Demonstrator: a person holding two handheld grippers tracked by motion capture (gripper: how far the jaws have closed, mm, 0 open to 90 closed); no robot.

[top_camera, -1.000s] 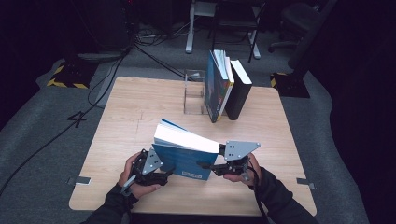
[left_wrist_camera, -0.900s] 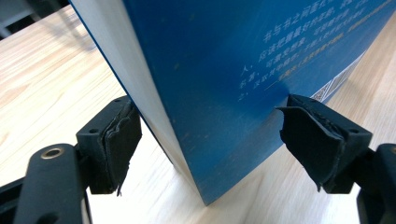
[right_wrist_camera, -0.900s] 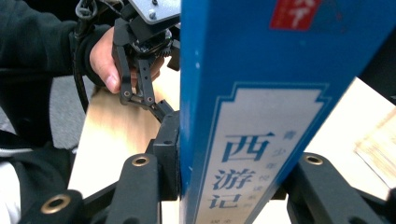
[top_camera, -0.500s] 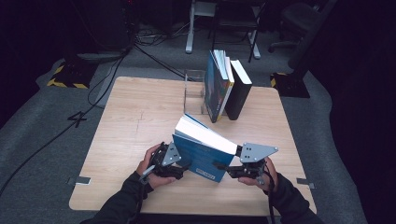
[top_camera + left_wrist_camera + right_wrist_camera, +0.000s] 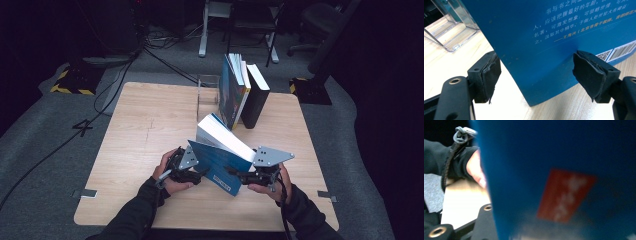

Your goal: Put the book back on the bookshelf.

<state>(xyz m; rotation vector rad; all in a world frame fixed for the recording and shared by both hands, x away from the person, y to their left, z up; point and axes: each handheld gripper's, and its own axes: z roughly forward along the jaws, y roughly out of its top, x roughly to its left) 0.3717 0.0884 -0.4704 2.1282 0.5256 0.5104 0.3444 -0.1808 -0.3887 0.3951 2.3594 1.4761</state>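
Blue book [image 5: 222,162] is up off the near half of the table [image 5: 145,120], tilted, held between my two grippers at about 6 o'clock of the tabletop. From the high view its long axis runs roughly 10 to 4 o'clock; the white page block faces up and back toward 12, the cover with the barcode faces down toward me. My left gripper [image 5: 186,167] sits at the book's 9 o'clock edge, my right gripper [image 5: 250,176] at its 3 o'clock corner; both are right at the book, neither clearly nearer. In the left gripper view the back cover [image 5: 554,45] fills the gap between the jaws, its lower corner hanging just over the wood; the left pad stands clear of the cover, the right pad touches or nearly touches it, so I read that gripper as open, cradling rather than pinching. In the right gripper view the cover [image 5: 564,182] is pressed up close and blurred; these jaws have just been opening, and I cannot tell whether they grip. The upright row of books [image 5: 240,92] and the clear stand [image 5: 207,90] lie at 12 o'clock, well apart. Judgement: the next move turns on swinging the spine upright and carrying toward 12.
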